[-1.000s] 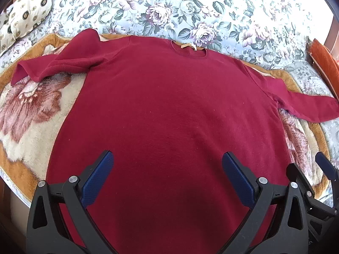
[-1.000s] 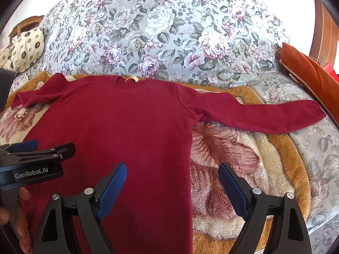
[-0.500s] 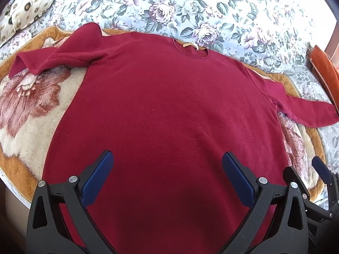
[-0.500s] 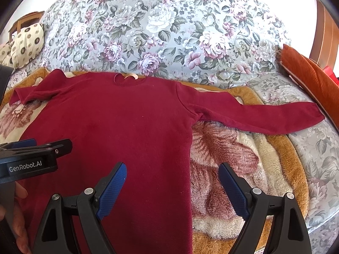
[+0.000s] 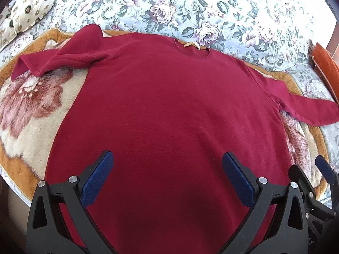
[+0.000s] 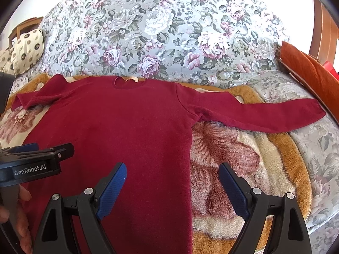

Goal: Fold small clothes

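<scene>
A dark red long-sleeved sweater lies flat, neck away from me, on a plush flowered blanket. Its left sleeve is bunched and folded near the shoulder. Its right sleeve lies stretched out to the right. My left gripper is open and empty above the lower body of the sweater. My right gripper is open and empty above the sweater's right side edge. The left gripper also shows at the left edge of the right wrist view.
The blanket lies on a bed with a grey floral cover. A cream patterned pillow sits at the far left. An orange cushion and a wooden frame stand at the right. The bed's near edge runs below the blanket.
Both grippers have shifted a little, so the sweater sits slightly lower and nearer in both views. The sweater itself has not moved. Both grippers stay open.
</scene>
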`<move>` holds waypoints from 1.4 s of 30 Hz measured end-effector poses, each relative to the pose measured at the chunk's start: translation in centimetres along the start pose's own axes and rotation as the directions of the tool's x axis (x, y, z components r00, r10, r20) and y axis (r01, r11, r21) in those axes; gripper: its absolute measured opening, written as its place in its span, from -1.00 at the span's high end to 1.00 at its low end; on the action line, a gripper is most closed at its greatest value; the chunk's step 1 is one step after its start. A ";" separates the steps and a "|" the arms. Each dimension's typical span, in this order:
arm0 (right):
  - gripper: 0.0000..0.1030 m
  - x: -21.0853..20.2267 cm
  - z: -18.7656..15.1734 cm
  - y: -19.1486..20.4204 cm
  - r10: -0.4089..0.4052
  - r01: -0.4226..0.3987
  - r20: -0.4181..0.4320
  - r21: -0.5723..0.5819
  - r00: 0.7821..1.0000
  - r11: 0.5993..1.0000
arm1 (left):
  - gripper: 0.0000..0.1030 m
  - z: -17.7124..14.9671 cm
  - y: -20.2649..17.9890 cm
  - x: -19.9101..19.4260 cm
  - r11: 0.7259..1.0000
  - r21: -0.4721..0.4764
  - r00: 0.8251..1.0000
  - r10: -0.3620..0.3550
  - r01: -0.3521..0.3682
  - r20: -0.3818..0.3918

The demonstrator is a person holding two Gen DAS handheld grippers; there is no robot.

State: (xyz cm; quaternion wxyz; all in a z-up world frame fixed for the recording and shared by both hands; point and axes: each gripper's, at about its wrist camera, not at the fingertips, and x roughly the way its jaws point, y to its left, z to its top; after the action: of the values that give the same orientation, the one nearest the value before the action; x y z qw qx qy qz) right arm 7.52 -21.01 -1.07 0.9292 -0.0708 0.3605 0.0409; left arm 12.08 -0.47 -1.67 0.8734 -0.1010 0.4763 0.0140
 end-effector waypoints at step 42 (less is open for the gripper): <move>-0.68 1.3 0.0 -0.6 0.040 -0.039 -0.046 0.028 0.998 0.999 | -0.57 16.1 40.9 1.4 0.411 -0.787 0.874 -0.369 0.460 0.317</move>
State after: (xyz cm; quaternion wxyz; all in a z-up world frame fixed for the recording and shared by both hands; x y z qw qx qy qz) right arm 8.55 -21.62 -1.93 0.9205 -0.0519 0.3837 0.0526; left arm 21.25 42.53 -1.07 0.7094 -0.6238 0.3267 0.0309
